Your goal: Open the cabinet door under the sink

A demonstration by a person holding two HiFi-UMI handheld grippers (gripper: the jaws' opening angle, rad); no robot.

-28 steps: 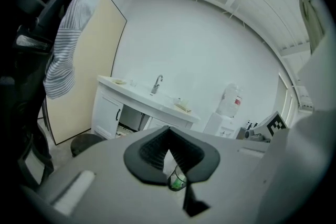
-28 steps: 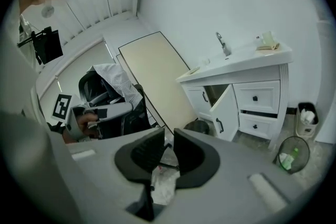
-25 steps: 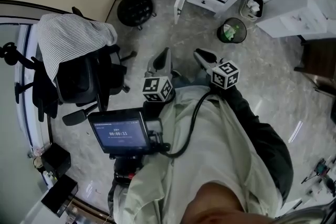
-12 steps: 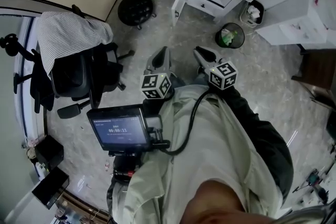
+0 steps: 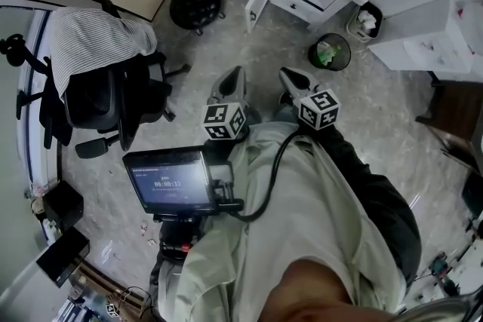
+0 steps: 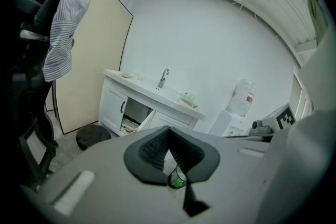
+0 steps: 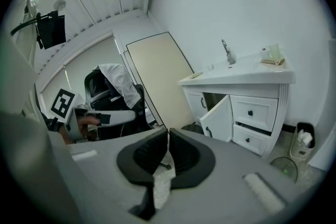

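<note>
Cabinet door (image 7: 220,119): stood swung well out from the white vanity under the sink (image 7: 241,75), across the floor and well apart from both grippers; judged already open.
Door feel: judged a light, stiff painted panel on side hinges; likely to swing freely with little force, smooth and a bit slippery on its face, not fragile.
Hold point: best taken at the small dark handle (image 7: 208,131) near the free edge, or hooked behind that edge; the flat face judged a poor place to pinch.
Left gripper (image 6: 168,132): clenched tip to tip, held nothing, aimed toward the vanity from the middle of the floor.
Right gripper (image 7: 168,134): had just been closing; drawn almost together with only a thin slit left, nothing between the pads.
Drawers (image 7: 251,113): sat just beside the door opening, each with a dark knob; not to be mistaken for the door.
Floor clutter: round black stool (image 5: 195,7) near the vanity's other end, waste bin (image 5: 330,51) in front of the drawers, office chair (image 5: 113,98) draped with a striped shirt off to one side; judged worth steering round on any approach.
</note>
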